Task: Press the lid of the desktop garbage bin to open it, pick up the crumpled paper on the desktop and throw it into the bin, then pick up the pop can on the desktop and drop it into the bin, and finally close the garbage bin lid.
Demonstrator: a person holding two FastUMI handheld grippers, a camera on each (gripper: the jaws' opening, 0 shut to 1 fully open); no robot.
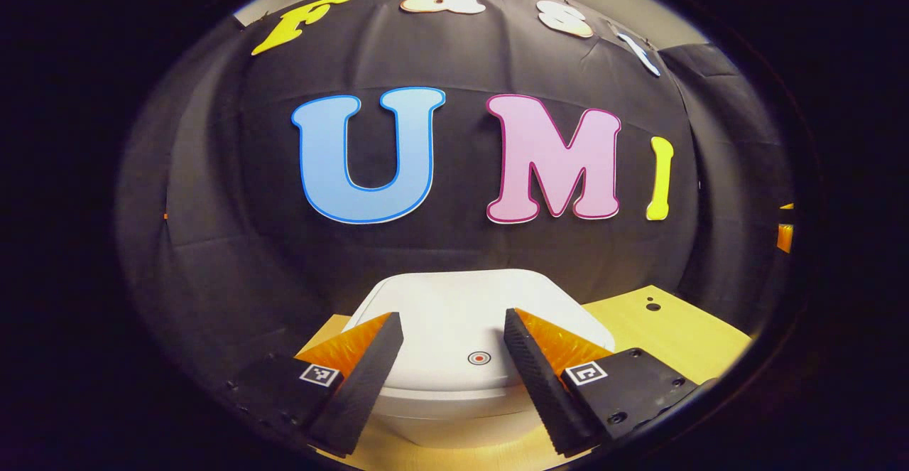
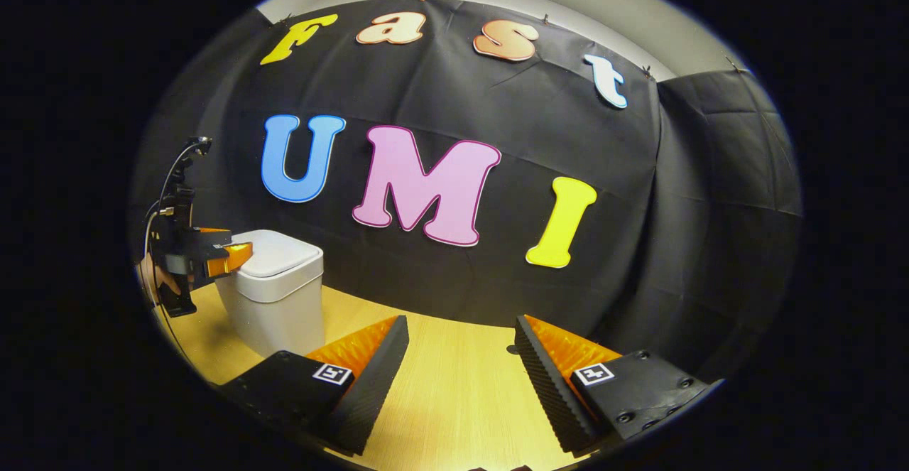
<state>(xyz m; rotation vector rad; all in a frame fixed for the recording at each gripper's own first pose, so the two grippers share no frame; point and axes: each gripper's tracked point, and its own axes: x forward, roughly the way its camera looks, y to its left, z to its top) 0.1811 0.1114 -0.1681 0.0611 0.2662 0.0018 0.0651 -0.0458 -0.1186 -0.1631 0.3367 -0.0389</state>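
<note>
Left gripper (image 1: pixel 453 332) poised over closed bin lid (image 1: pixel 461 315); right gripper (image 2: pixel 461 347) idle, both spread wide and empty.

White bin (image 2: pixel 273 293) stands at the far left of the desk (image 2: pixel 454 393), against the booth wall; lid's press mark (image 1: pixel 479 358) lies between the left fingers. Risk: the fingers straddle the mark, so a push may miss it or land off-centre and shove the light bin back. Contact with lid cannot be judged. Crumpled paper and pop can not located; bin base cut off in the left gripper view.
</note>
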